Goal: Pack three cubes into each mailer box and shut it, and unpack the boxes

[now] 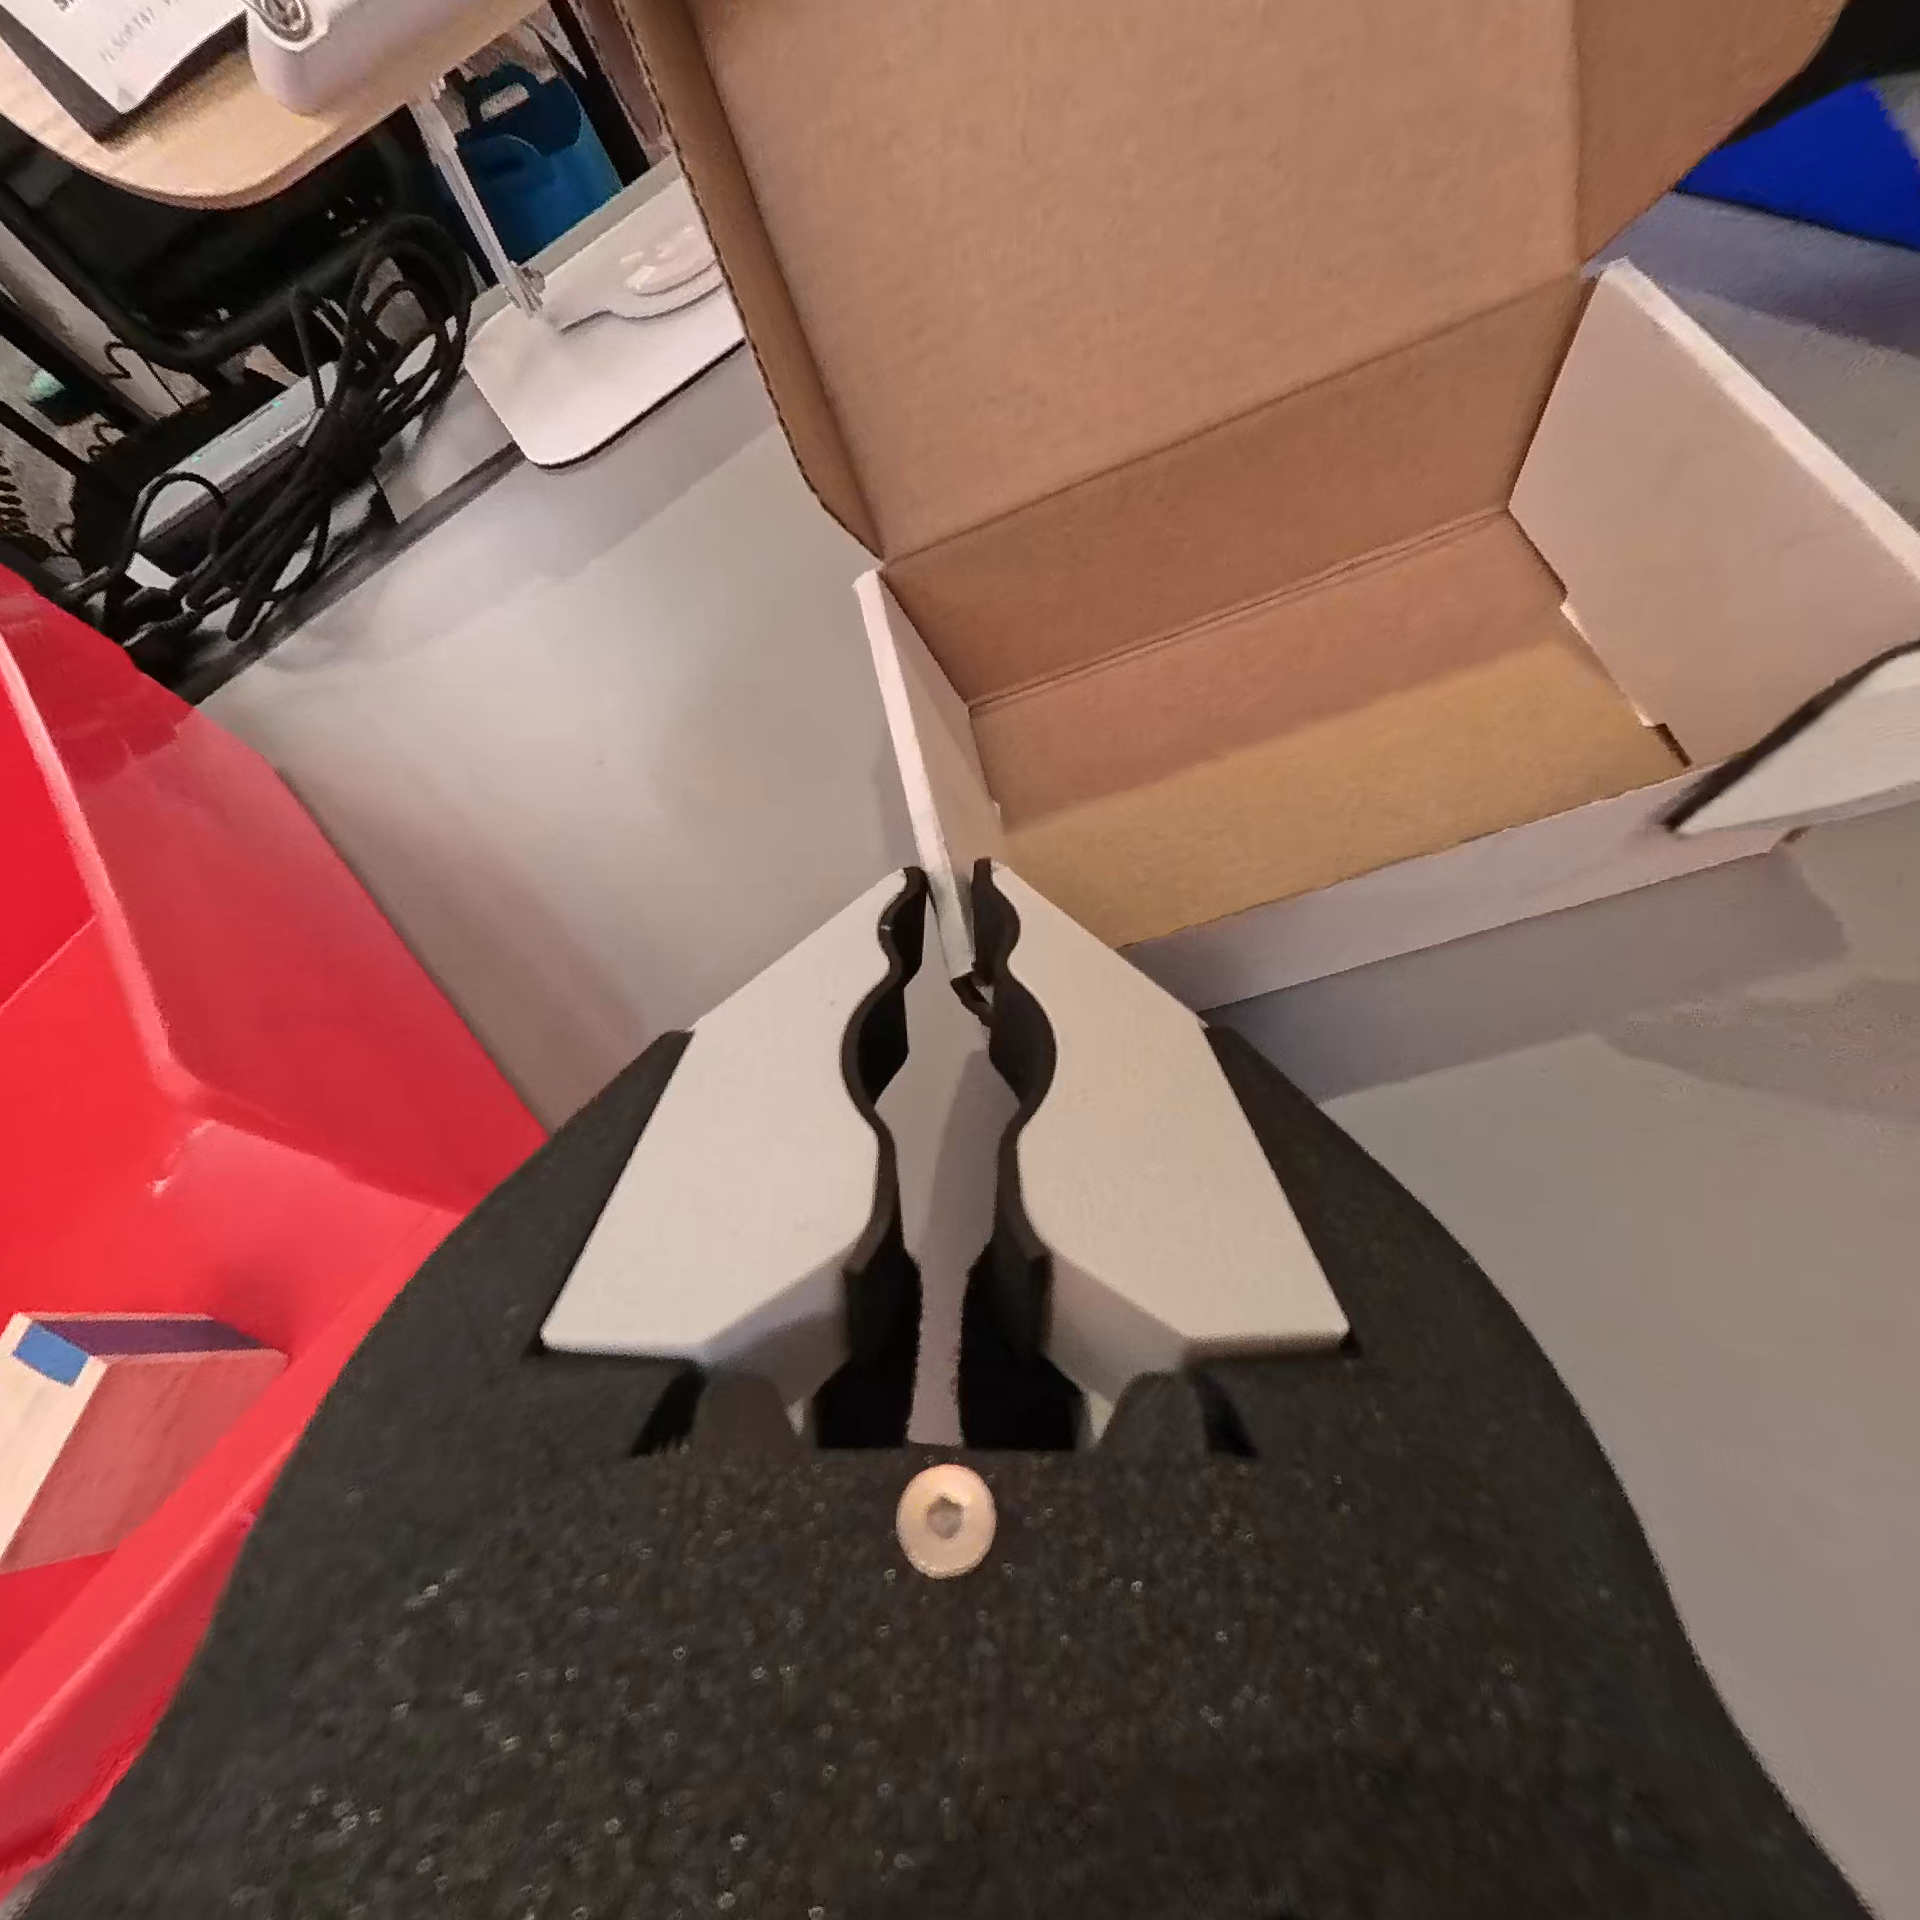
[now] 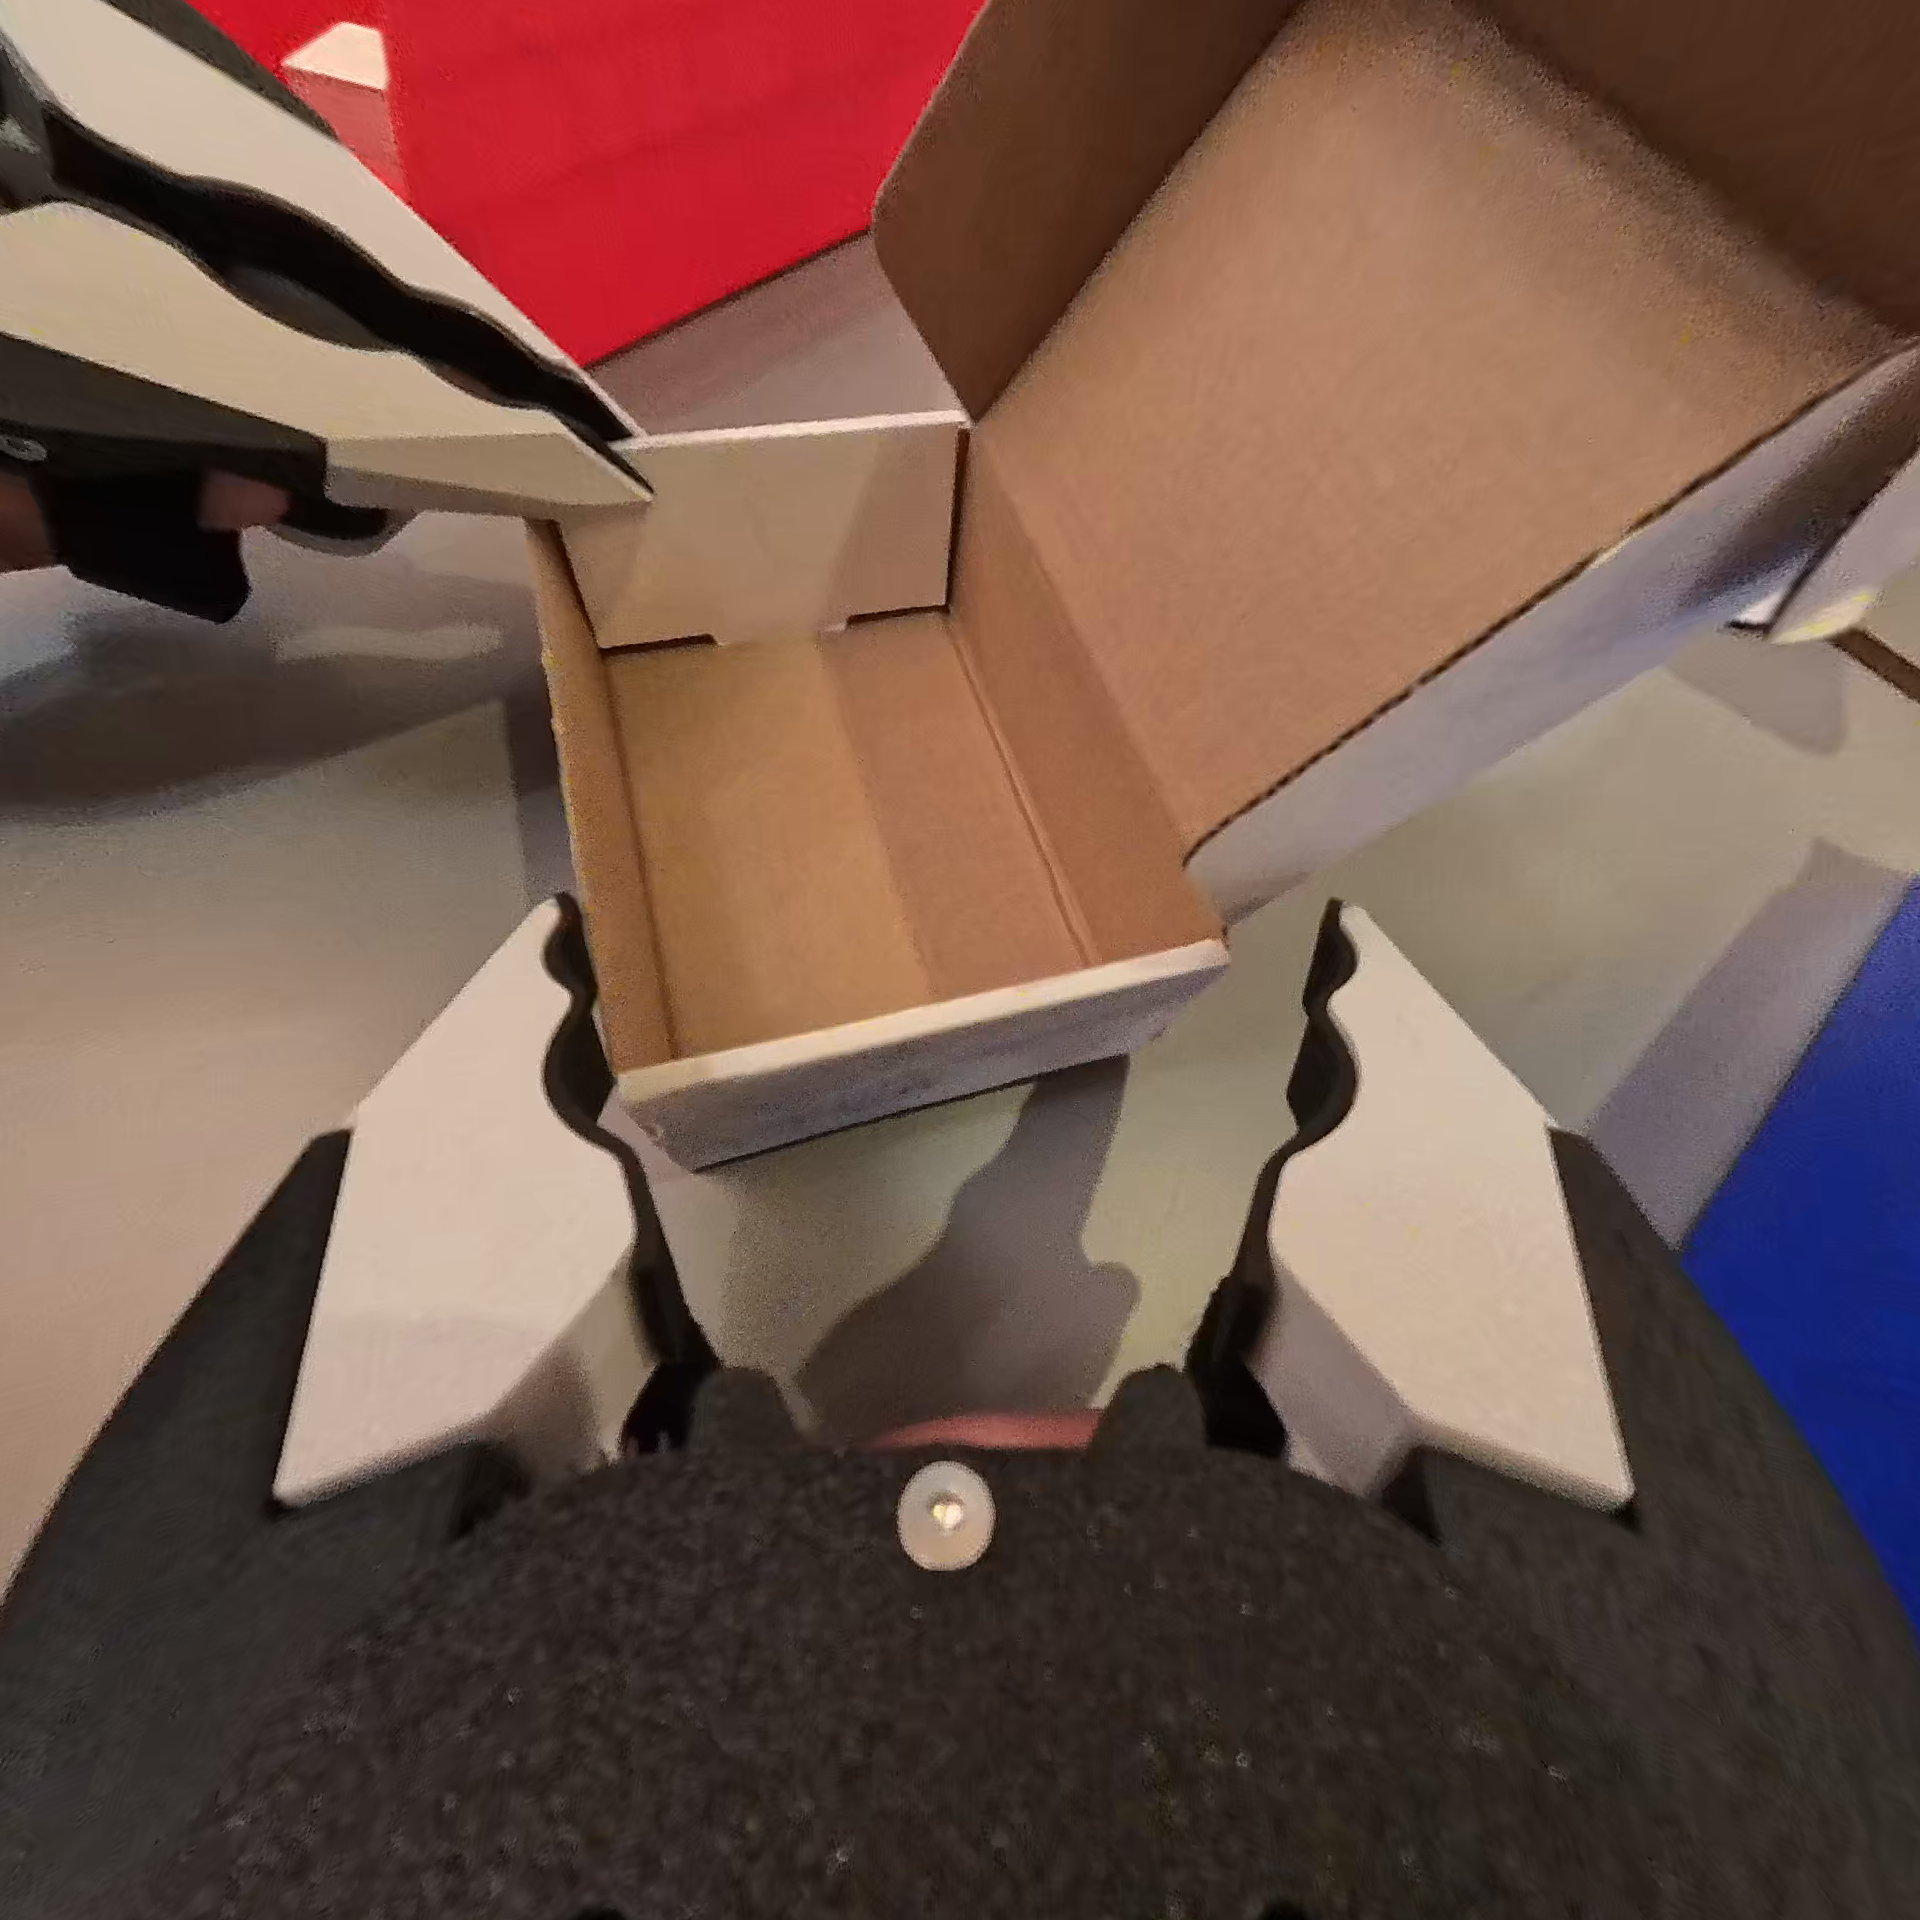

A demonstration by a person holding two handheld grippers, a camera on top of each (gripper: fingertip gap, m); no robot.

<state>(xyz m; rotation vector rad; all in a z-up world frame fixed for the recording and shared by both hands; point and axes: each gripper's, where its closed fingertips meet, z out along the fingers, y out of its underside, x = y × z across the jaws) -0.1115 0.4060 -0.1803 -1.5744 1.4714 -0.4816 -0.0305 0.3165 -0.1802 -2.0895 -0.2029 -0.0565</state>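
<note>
A white mailer box (image 1: 1455, 914) stands open and empty on the grey table, with its brown lid (image 1: 1143, 260) raised. My left gripper (image 1: 948, 894) is shut on the box's near left side wall, which is pinched between the tips. In the right wrist view the same box (image 2: 914, 1070) lies just ahead and its lid (image 2: 1351, 416) leans to the right. My right gripper (image 2: 954, 920) is open and empty, and its fingers straddle the box's near end. The left gripper (image 2: 623, 457) shows on the box's far left corner. A wooden cube (image 1: 94, 1444) with blue and purple faces lies in the red bin (image 1: 208, 935).
The red bin (image 2: 644, 156) lies beyond the box in the right wrist view. A blue bin (image 2: 1829, 1195) is at the right. Black cables (image 1: 312, 416) and a white board (image 1: 623, 343) lie past the table's far left edge. One finger of the right gripper (image 1: 1787, 748) shows over the box's right end. The wooden cube (image 1: 94, 1444) lies around 20 cm away from my left fingertips. It is also in sight in the right wrist view (image 2: 358, 102).
</note>
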